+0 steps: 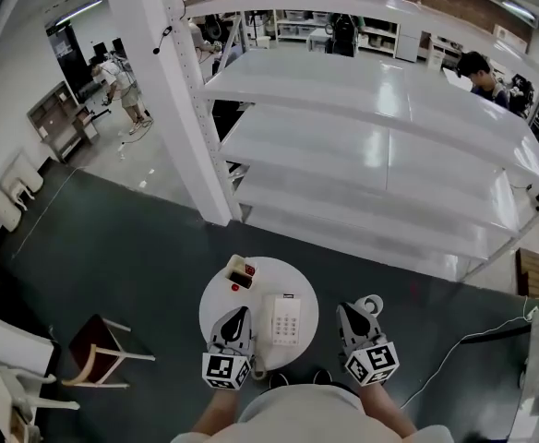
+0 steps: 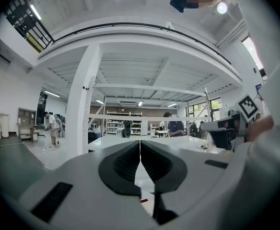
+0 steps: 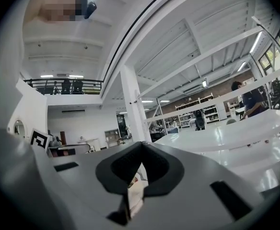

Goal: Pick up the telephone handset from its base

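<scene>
The telephone (image 1: pixel 283 319) lies on the round table (image 1: pixel 216 305) at the lower centre of the head view, keypad facing up. At this size the handset cannot be told apart from its base. No gripper touches the telephone.

The left gripper (image 1: pixel 238 314) sits over the lower left part of the table, just left of the telephone. In the left gripper view, the left gripper (image 2: pixel 140 143) has its jaws closed against each other with nothing between them.

The right gripper (image 1: pixel 351 309) sits just beyond the table's right edge, over the dark floor (image 1: pixel 122 257). In the right gripper view, the right gripper (image 3: pixel 141 145) has its jaws meeting at the tips, and nothing is held.

A small box (image 1: pixel 240 271) with red contents stands near the table's upper left edge, apart from the telephone.

A chair (image 1: pixel 103 351) stands at the lower left of the frame. A white pillar (image 1: pixel 173 90) rises at the upper left of centre. A large white shelving rack (image 1: pixel 380 146) fills the upper right. A person (image 1: pixel 479 72) stands behind the rack at the upper right.
</scene>
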### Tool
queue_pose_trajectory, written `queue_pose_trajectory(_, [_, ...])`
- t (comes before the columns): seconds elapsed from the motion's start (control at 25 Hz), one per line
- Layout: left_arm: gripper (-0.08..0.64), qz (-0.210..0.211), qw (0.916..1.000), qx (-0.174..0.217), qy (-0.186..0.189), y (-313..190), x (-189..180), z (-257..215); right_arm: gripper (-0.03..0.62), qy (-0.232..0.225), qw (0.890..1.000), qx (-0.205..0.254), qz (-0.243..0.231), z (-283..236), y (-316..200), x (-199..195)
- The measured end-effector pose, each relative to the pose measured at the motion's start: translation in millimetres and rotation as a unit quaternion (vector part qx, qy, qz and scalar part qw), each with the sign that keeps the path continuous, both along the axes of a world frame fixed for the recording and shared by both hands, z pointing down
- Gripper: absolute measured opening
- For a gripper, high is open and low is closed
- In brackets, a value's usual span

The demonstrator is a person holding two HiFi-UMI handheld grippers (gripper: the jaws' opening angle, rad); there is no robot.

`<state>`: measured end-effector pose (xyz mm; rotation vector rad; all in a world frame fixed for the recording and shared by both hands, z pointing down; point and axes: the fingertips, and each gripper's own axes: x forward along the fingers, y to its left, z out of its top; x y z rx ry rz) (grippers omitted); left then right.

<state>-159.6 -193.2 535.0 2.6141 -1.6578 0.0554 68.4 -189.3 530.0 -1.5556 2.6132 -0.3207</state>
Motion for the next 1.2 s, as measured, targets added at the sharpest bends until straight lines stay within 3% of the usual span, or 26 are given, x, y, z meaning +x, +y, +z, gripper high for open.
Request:
queue_pose_trajectory(0.64, [0.021,0.001,0.9984,-0.055,-0.014,-6,14,48,0.008,0.000,1.000,-0.013,-0.006,10,1,13])
queue_pose_trajectory(0.96, [0.021,-0.003,0.9932,-0.116,-0.009,-10,16,92,0.008,0.007,1.000,-0.026,-0.002,15,2,16])
queue_pose_trajectory(1.2, [0.021,-0.013,0.9849,-0.170,-0.030,-20,17,141,0.008,0.007,1.000,-0.029,0.004,17,0,21])
